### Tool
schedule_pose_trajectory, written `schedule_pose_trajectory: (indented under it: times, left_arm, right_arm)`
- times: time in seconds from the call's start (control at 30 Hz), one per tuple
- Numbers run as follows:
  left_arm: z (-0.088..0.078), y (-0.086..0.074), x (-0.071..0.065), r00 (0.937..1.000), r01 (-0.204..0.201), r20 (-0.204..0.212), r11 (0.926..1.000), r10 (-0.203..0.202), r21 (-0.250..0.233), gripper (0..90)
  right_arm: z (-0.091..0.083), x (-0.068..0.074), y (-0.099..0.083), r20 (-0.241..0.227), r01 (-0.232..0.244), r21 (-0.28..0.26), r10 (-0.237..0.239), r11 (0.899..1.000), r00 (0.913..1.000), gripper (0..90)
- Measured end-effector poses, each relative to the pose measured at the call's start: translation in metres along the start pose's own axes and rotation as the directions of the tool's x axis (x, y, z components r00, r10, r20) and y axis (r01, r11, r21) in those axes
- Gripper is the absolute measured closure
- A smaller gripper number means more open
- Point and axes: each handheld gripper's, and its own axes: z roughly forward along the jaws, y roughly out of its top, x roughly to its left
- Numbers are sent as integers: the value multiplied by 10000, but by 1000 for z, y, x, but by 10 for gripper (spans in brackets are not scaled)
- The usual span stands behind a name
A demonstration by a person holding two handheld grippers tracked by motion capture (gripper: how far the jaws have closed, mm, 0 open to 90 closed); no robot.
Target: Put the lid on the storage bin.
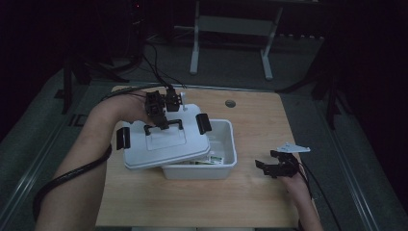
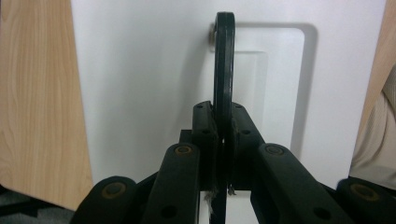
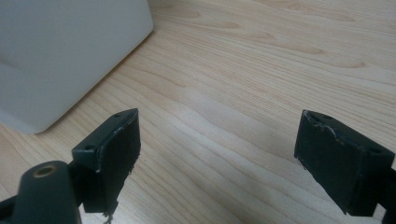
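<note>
A white plastic box [image 1: 226, 144] stands in the middle of the wooden table [image 1: 260, 120]. Its white lid [image 1: 163, 144] hangs askew over the box's left part, with black clips at both ends. My left gripper [image 1: 163, 122] is shut on the lid's black handle [image 2: 223, 70], which runs up between the jaws in the left gripper view. My right gripper [image 1: 268, 162] rests low over the table to the right of the box, open with nothing between its fingers [image 3: 114, 154]. A corner of the box [image 3: 70, 51] fills the upper left of the right gripper view.
Small packets [image 1: 214, 159] lie inside the box near its front wall. A round hole [image 1: 230, 103] sits in the tabletop behind the box. A white frame's legs [image 1: 195, 53] stand on the floor beyond the table. Bare wood lies in front of the box.
</note>
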Motion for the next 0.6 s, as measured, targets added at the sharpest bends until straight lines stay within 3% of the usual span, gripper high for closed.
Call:
schedule_pose_trajectory:
  times: [0.3,0.4,0.6]
  left_arm:
    - [3,29,-6,9981,-609,-55,9980,608,-178,835]
    - [5,41,-9,9966,-823,-69,9965,822,-167,835]
    - [10,63,-14,9902,-1389,-139,9901,1386,-223,835]
  right_arm:
    - [-1,1,2,-74,-78,-200,77,9998,9999,140]
    - [0,2,2,-356,-190,-186,183,9996,9992,141]
    - [1,4,1,-167,-46,-112,45,9999,9999,140]
